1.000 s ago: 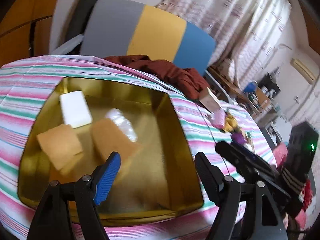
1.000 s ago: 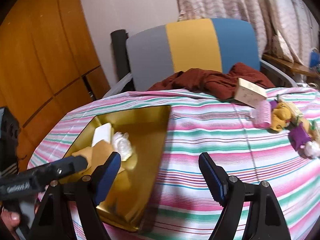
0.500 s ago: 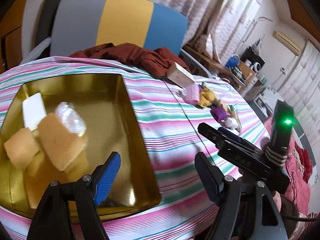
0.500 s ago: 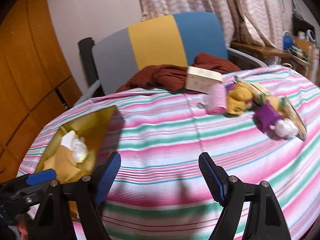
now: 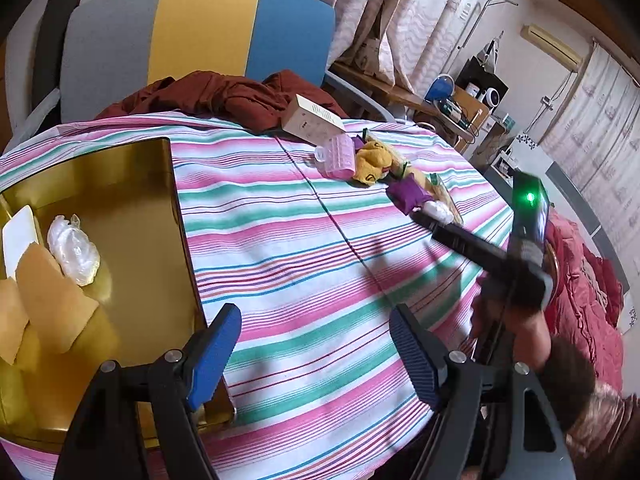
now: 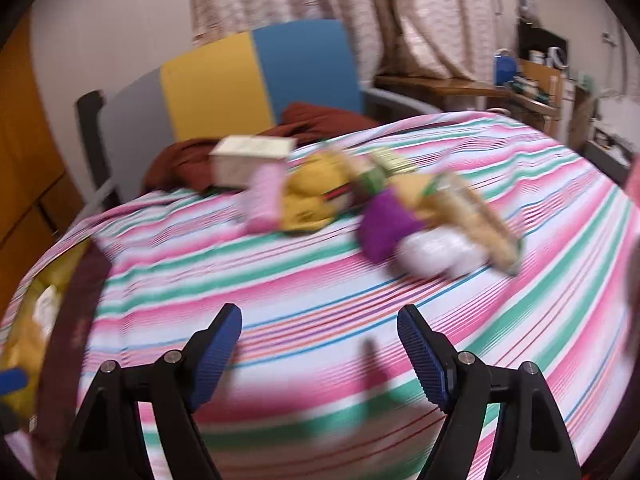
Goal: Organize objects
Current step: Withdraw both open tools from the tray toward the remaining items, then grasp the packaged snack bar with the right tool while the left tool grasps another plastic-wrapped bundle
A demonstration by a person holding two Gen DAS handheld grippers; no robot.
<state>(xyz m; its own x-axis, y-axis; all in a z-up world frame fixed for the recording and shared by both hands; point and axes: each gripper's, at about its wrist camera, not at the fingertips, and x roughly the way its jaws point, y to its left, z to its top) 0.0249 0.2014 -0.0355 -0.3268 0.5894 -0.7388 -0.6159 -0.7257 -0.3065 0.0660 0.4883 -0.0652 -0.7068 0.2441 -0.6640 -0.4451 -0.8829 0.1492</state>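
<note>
My left gripper [image 5: 314, 350] hangs over the striped worktop [image 5: 304, 248] with fingers spread, nothing between them. My right gripper [image 6: 320, 354] is the same, fingers wide and empty (its view is badly motion-blurred). The gold tray [image 5: 132, 208] sits at the worktop's left edge holding a white block [image 5: 18, 232], a crinkled plastic bag [image 5: 74, 248] and tan sponges [image 5: 48, 300]. The loose pile lies well apart at the far right: cream box [image 5: 314, 120], pink case [image 5: 338, 154], yellow plush [image 5: 372, 160], purple pouch [image 5: 408, 194], white bundle [image 5: 438, 210]. A maroon cloth [image 5: 224, 96] is bunched by the chair [image 5: 200, 36].
</note>
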